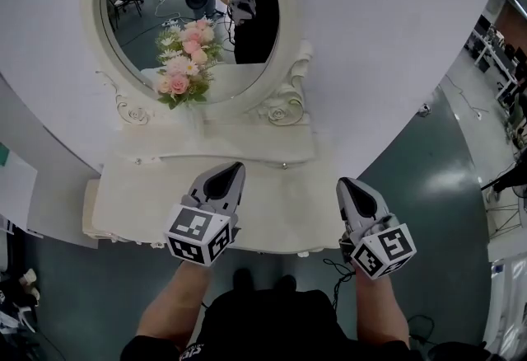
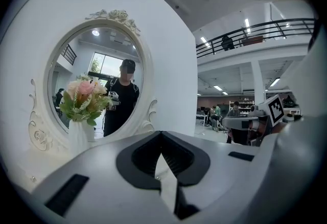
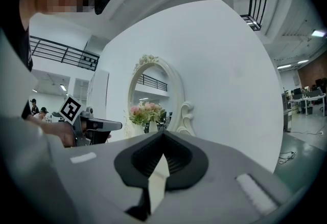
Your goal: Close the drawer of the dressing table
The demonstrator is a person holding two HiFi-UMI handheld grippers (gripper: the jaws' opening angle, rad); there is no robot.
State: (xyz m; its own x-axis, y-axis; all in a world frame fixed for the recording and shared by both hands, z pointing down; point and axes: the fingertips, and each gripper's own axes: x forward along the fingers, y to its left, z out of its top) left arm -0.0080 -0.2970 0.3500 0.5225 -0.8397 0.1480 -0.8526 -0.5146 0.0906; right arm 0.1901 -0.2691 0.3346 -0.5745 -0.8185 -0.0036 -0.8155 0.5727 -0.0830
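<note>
The white dressing table stands against a white wall, with an oval mirror above it. Its front edge looks flush, and I see no drawer standing out. A low drawer box with small knobs sits under the mirror. My left gripper hovers over the tabletop, shut and empty, pointing at the mirror. My right gripper hovers over the table's right part, also shut with nothing in it. The left gripper's tips meet in its own view, and so do the right gripper's tips.
A white vase of pink flowers stands on the drawer box before the mirror. The mirror reflects the person in black. Grey floor lies to the right of the table, with cables near its foot.
</note>
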